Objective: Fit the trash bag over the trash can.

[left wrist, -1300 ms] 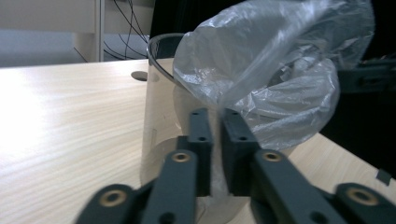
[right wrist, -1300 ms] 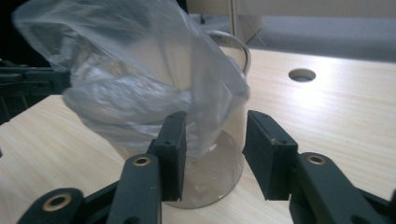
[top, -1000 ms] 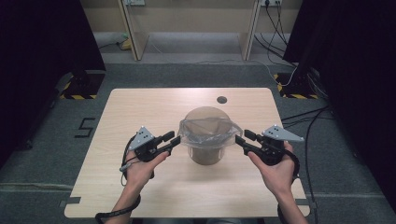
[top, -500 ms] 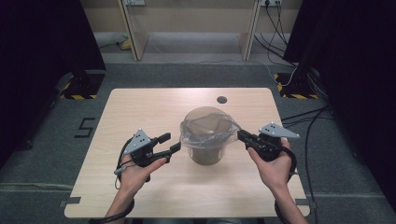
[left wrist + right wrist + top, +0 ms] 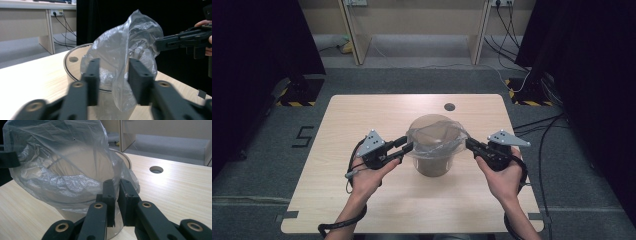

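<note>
Plastic bag lines one bin; right claw pinches it, left claw gapes.

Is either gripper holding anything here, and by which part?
The right gripper pinches the plastic bag by its edge at the bin's rim; the left gripper stands open.

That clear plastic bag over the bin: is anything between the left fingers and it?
Nothing visible. The left gripper has its fingers open on either side of a fold of the plastic bag, which drapes over the bin.
</note>
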Tool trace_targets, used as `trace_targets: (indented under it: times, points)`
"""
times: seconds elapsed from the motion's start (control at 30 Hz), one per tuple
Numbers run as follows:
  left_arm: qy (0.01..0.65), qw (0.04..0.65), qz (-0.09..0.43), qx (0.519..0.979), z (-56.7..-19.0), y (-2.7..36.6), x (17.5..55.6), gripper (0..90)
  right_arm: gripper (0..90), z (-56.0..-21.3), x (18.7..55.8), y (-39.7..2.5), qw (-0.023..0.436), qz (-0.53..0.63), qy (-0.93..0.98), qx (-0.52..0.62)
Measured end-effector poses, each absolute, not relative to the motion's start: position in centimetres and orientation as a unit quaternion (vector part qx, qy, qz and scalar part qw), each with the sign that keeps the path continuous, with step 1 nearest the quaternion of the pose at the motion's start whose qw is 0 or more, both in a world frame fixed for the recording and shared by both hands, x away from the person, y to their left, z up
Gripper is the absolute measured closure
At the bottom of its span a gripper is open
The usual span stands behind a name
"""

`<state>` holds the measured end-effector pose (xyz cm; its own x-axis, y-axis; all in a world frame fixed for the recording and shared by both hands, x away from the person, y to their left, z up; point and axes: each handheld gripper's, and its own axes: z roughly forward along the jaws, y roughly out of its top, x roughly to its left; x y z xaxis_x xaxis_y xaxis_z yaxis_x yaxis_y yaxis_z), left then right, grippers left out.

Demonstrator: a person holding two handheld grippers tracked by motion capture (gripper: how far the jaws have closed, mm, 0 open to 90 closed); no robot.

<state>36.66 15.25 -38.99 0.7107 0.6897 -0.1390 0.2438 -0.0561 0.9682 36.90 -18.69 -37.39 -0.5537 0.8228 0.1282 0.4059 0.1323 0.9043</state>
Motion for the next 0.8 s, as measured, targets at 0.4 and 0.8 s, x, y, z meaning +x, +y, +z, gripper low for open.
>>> trace_targets:
  times: [0.4, 0.8]
  points:
    - [0.362, 0.589, 0.179, 0.7, -40.9, 16.0, 38.2, 90.0, 84.7, -38.1, 37.6, -18.9, 0.207, 0.499, 0.721, 0.435]
    - [0.378, 0.577, 0.193, 0.698, -42.0, 16.3, 40.8, 88.8, 85.4, -38.9, 39.6, -19.2, 0.218, 0.487, 0.716, 0.451]
